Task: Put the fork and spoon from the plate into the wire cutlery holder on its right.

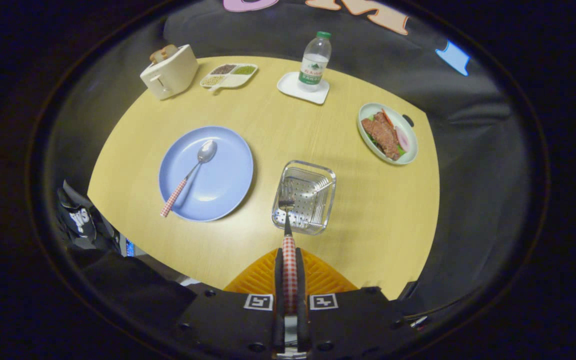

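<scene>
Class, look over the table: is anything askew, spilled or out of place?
Nothing is spilled or damaged. The spoon lies slanted on the blue plate, handle past the rim. The fingers grip the fork over the wire cutlery holder.

The water bottle carries a green label with print too small to read. Two square black-and-white coded markers sit behind the fingers.

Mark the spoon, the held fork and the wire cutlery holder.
spoon (207, 151), gripper view, on its bowl.
fork (289, 270), gripper view, on its checked handle.
wire cutlery holder (329, 176), gripper view, on its far rim.
</scene>
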The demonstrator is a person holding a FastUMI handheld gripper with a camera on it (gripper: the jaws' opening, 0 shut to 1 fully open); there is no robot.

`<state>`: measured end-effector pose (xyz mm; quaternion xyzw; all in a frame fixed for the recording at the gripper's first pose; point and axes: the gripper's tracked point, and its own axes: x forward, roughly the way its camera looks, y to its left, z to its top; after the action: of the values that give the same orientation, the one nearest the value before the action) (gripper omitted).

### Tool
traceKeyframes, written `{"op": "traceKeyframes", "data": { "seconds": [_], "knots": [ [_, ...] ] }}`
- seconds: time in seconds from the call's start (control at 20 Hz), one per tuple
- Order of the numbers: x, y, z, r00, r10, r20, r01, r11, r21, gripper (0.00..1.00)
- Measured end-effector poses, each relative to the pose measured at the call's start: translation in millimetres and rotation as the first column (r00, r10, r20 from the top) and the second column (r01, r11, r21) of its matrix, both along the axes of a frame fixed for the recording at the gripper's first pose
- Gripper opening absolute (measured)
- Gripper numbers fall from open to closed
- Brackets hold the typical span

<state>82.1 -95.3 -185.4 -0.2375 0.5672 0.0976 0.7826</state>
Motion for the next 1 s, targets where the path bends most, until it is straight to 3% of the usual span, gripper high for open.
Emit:
{"op": "traceKeyframes", "data": {
  "seconds": [0.25, 0.45, 0.7, 1.0],
  "knots": [
    [6.6, 0.5, -1.6, 0.992, -0.080, -0.102, 0.083, 0.996, 0.025, 0.12],
    [-1.3, -8.2, 6.0, 0.991, -0.063, -0.114, 0.064, 0.998, 0.004, 0.12],
    [7.1, -22.6, 5.8, 0.985, -0.109, -0.134, 0.107, 0.994, -0.025, 0.12],
    [20.3, -21.5, -13.9, 0.960, -0.130, -0.247, 0.115, 0.991, -0.075, 0.12]
  ]
}}
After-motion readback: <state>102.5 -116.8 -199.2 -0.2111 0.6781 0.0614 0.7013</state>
